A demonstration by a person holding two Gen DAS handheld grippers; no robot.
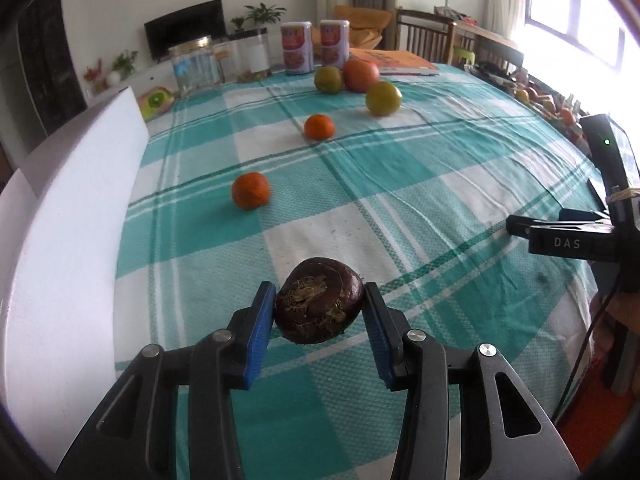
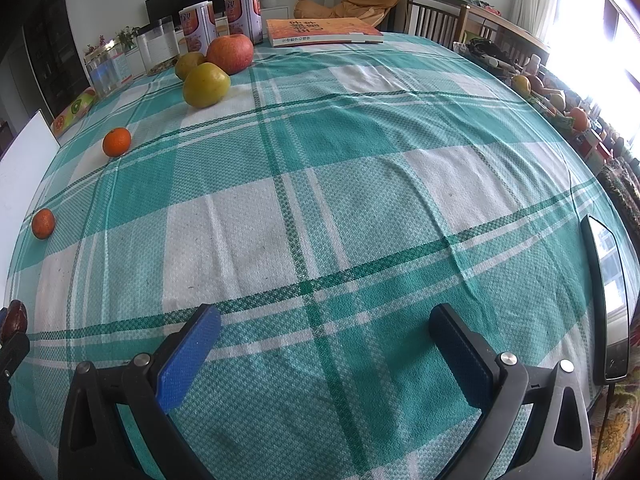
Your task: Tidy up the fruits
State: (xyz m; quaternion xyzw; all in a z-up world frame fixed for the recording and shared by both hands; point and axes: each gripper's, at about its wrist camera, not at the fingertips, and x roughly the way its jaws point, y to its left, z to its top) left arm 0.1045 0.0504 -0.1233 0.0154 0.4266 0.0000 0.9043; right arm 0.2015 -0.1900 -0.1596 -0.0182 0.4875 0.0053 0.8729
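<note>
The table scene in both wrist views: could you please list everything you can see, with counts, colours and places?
dark fruit: one, dark brown, between the left pads
tangerines: two, orange, left side of the cloth
green fruits: two, yellow-green, far end
apple: one, red, beside them
tins: two, white and red, far edge
book: one, orange, far edge
tablecloth: one, teal and white check
left gripper: shut on the dark fruit
right gripper: open, empty

**Black grippers with blue pads**

The left gripper [image 1: 319, 305] has black angular arms with triangular cut-outs, round silver screws at the joints and ribbed blue pads [image 1: 258, 332] on the fingers. The right gripper [image 2: 324, 354] is built the same; seen from the left camera, its body carries white letters "DAS" and a small green light.
</note>
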